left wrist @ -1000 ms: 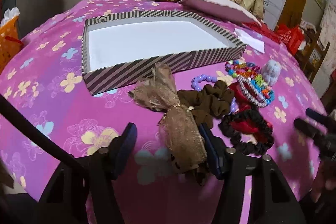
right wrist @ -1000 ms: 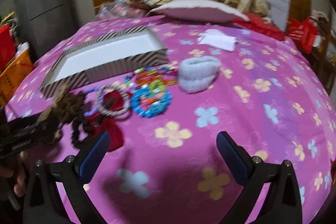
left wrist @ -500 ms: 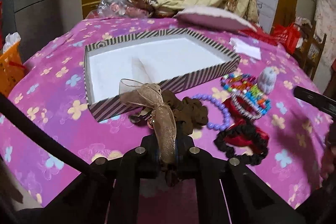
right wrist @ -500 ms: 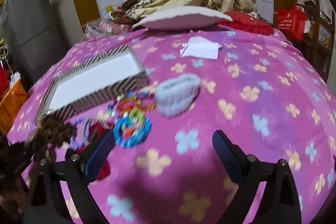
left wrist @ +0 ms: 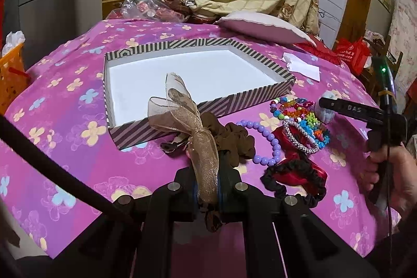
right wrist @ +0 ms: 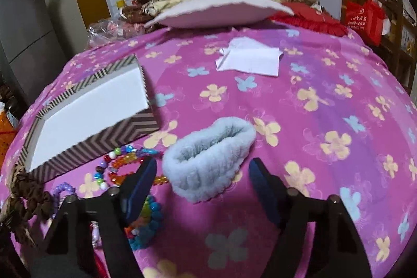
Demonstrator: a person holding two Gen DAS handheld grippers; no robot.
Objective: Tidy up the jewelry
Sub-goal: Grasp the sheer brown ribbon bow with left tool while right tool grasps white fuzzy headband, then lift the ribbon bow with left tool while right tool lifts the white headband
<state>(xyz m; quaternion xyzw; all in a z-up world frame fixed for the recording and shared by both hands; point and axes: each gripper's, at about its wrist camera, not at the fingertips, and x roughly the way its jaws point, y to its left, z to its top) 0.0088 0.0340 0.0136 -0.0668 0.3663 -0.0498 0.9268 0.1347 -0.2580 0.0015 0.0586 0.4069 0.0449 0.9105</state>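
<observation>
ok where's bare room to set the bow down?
Inside the striped box, its white floor bare. Also open cloth right of the fuzzy band, below the paper. Crowded: bracelets and scrunchies by the box's near edge.

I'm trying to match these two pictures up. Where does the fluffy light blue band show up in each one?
Left wrist view: the fluffy light blue band peeks out at the right, mostly hidden behind the right tool's black body, beyond the colorful bead bracelets.
Right wrist view: it lies center, between the open right tool fingers.
Shared landmark: the striped box, left of the band in both.
</observation>
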